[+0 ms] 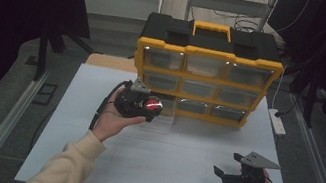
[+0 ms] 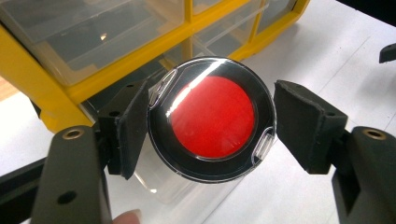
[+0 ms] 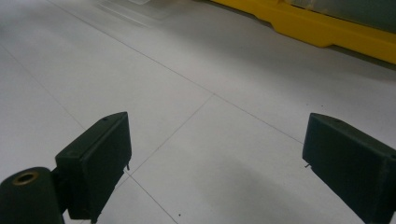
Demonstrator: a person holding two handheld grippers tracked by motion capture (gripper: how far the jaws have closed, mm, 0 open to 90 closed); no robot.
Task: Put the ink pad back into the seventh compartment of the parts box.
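Note:
A round clear case with a black ring and a red centre [image 2: 212,116] sits between the jaws of my left gripper [image 2: 210,122], which is shut on its rim. In the high view that gripper [image 1: 150,106] holds the red-centred case [image 1: 153,104] just in front of the bottom-left corner of a yellow and black drawer organizer [image 1: 205,71]. A clear drawer [image 2: 161,189] stands pulled out below the case. My right gripper [image 1: 227,164] rests low over the white table [image 1: 162,172] at the front right, open, with nothing between its jaws [image 3: 224,158].
The organizer has rows of clear drawers and a yellow handle [image 1: 211,28] on top. Its yellow base [image 3: 327,32] lies ahead of the right gripper. A white power strip [image 1: 277,123] lies at the table's right edge. Dark curtains hang on both sides.

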